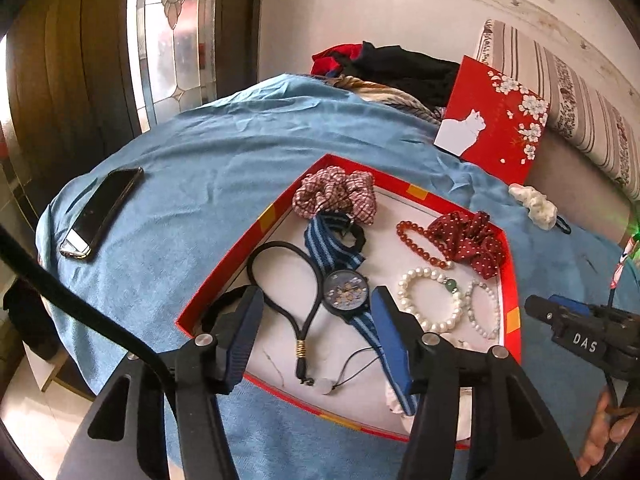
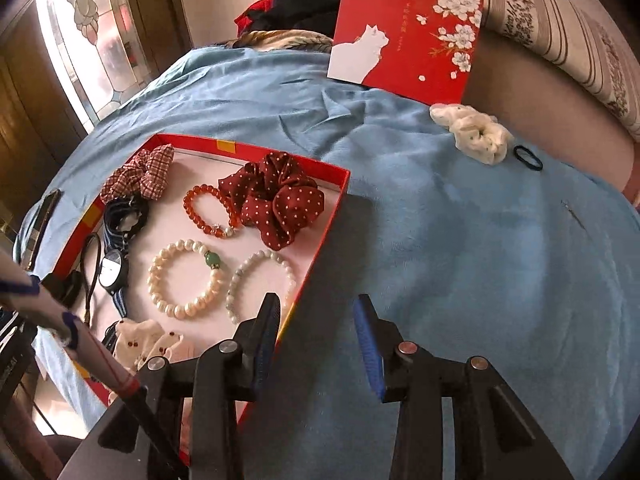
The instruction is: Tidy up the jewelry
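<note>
A red box (image 1: 224,276) lies open on a blue cloth. Inside it are a blue-strapped watch (image 1: 346,292), a black cord necklace (image 1: 280,276), a pearl bracelet (image 2: 160,280), a red bead bracelet (image 2: 196,208), a pale bead bracelet (image 2: 240,276), a red dotted scrunchie (image 2: 280,204) and a checked scrunchie (image 2: 140,176). My left gripper (image 1: 318,296) hangs open above the watch and cord, holding nothing. My right gripper (image 2: 318,300) stands open and empty over the box's right wall (image 2: 332,208). A white scrunchie (image 2: 476,132) and a black hair tie (image 2: 528,158) lie outside on the cloth.
The red lid with a white cat (image 2: 408,32) leans at the back beside a striped cushion (image 2: 560,28). A phone (image 1: 100,212) lies at the cloth's left edge. Dark clothes (image 1: 400,68) are piled behind. Bare blue cloth (image 2: 480,260) spreads right of the box.
</note>
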A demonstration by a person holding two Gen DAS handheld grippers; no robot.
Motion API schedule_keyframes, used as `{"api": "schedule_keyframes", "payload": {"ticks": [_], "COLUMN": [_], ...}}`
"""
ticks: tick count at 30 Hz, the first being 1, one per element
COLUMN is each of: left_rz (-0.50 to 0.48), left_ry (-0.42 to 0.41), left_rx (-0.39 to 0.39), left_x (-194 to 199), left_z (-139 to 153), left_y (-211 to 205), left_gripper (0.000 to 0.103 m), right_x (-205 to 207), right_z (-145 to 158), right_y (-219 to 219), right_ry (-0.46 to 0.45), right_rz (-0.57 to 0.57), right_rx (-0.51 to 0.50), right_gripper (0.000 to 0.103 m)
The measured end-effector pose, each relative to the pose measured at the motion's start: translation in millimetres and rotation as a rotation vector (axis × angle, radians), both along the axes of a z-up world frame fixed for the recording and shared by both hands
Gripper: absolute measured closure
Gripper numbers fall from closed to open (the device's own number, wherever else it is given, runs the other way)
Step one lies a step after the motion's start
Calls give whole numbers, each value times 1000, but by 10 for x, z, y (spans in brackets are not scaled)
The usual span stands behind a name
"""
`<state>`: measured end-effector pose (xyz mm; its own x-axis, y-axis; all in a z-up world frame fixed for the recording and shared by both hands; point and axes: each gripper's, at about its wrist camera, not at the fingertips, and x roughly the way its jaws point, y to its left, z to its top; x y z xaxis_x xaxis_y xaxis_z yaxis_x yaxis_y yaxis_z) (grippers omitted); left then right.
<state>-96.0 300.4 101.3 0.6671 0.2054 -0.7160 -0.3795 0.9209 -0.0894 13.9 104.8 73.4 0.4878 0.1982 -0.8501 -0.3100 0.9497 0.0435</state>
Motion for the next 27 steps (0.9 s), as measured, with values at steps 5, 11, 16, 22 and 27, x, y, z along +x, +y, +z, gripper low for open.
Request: {"api": "schedule_keyframes", "payload": {"ticks": [5,11,16,22,27], "left_rz": [-12,-24,-15,-19,-27], "left_ry": [-5,2,8,9,11], "left_rx": [30,59,50,43,43], "left_x": [7,24,28,38,53], "left_z": [29,24,10,8,2], "left_y": [-127,-173,-110,-47,8], "left_gripper": [47,45,45,44,43], "right_x": [48,189,221,152,149], "right_z": [-53,-158,-185,-187,-176], "right_y": [61,194,167,173,93], "right_ry": [23,17,26,13,28], "right_rz": [-11,-30,-20,-13,-15], "right_rx": [53,-22,-25,-50,-9], "right_gripper": [61,62,93,96,95]}}
